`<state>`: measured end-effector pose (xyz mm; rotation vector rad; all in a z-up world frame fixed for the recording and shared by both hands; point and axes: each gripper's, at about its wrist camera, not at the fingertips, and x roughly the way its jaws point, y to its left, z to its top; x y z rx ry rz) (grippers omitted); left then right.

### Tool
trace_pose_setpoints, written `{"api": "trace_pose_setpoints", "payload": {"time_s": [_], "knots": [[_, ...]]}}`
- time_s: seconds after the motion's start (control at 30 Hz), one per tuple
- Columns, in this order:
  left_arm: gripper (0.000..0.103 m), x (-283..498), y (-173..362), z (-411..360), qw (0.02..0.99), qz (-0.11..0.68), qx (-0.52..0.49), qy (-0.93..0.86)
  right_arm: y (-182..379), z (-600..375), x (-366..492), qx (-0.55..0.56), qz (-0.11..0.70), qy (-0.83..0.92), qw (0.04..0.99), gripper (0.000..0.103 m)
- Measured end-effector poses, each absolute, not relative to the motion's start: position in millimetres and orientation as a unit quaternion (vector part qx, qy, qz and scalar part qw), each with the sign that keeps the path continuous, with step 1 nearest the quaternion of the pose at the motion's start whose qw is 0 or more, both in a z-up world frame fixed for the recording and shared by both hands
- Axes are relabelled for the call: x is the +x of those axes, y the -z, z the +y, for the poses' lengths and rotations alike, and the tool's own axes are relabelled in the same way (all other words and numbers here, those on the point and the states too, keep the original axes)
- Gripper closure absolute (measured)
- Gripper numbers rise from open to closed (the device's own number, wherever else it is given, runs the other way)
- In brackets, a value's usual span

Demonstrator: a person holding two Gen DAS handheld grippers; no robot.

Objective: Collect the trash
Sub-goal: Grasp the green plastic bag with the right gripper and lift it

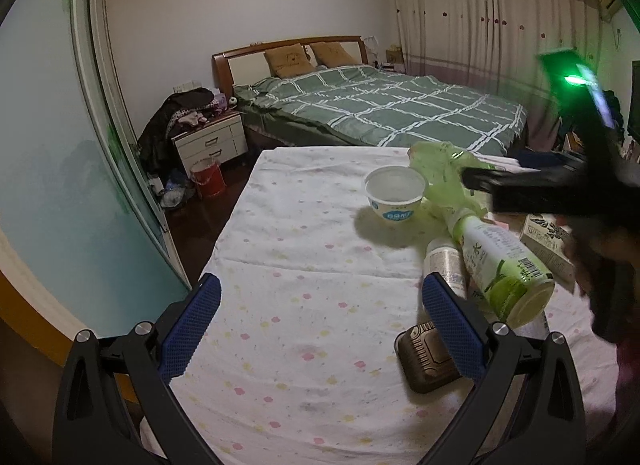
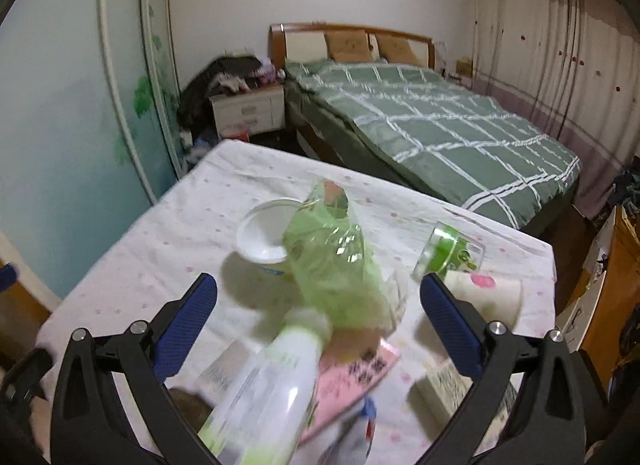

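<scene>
Hovering over the cluttered surface (image 2: 168, 241), the right tool (image 2: 318, 293) is spread wide, gripping nothing, with the bottle (image 2: 268, 385) and green bag (image 2: 332, 265) between its fingers. To the left, the other tool (image 1: 320, 297) is equally open and empty above bare cloth, a brown tray (image 1: 428, 361) by its right finger. A clean pickup likely means closing on the bottle's body, clear of the bag and the cup (image 2: 262, 239) beyond.

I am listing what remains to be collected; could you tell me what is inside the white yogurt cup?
The white yogurt cup looks empty; the green plastic bag covers its right side.
</scene>
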<state>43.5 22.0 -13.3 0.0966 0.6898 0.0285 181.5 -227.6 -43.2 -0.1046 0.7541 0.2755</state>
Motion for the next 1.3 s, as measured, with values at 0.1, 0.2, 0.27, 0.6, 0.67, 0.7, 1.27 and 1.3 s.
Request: {"api": "trace_pose_setpoints", "payload": {"time_s": [0.1, 0.2, 0.27, 0.6, 0.67, 0.7, 1.27, 1.3], "knots": [[0.004, 47.6, 16.1, 22.5, 0.938, 0.342, 0.046, -0.014, 53.2, -220.4, 202.2, -0.051, 0.385, -0.137, 0.911, 0.018], [0.004, 51.7, 20.2, 22.0, 0.936, 0.348, 0.045, -0.012, 62.5, -215.9, 218.4, -0.049, 0.402, -0.139, 0.904, 0.03], [0.004, 54.2, 22.6, 20.9, 0.935, 0.351, 0.046, -0.01, 65.9, -213.2, 223.2, -0.044, 0.407, -0.143, 0.901, 0.041], [0.004, 64.6, 30.5, 15.7, 0.932, 0.361, 0.047, -0.004, 55.3, -225.2, 206.3, -0.015, 0.379, -0.158, 0.912, 0.078], [0.004, 64.6, 30.1, 14.1, 0.931, 0.361, 0.046, 0.0, 46.4, -231.2, 197.1, -0.003, 0.369, -0.164, 0.915, 0.081], [0.004, 64.1, 29.6, 12.8, 0.932, 0.36, 0.047, 0.001, 42.2, -234.2, 192.4, 0.002, 0.364, -0.167, 0.916, 0.081], [0.004, 51.7, 26.3, -34.3, 0.933, 0.352, 0.062, 0.051, -9.0, -369.3, 38.8, 0.061, 0.282, -0.086, 0.954, 0.081], [0.004, 51.4, 27.3, -38.2, 0.932, 0.353, 0.064, 0.054, -6.8, -384.7, 27.6, 0.063, 0.281, -0.062, 0.956, 0.081]]}}
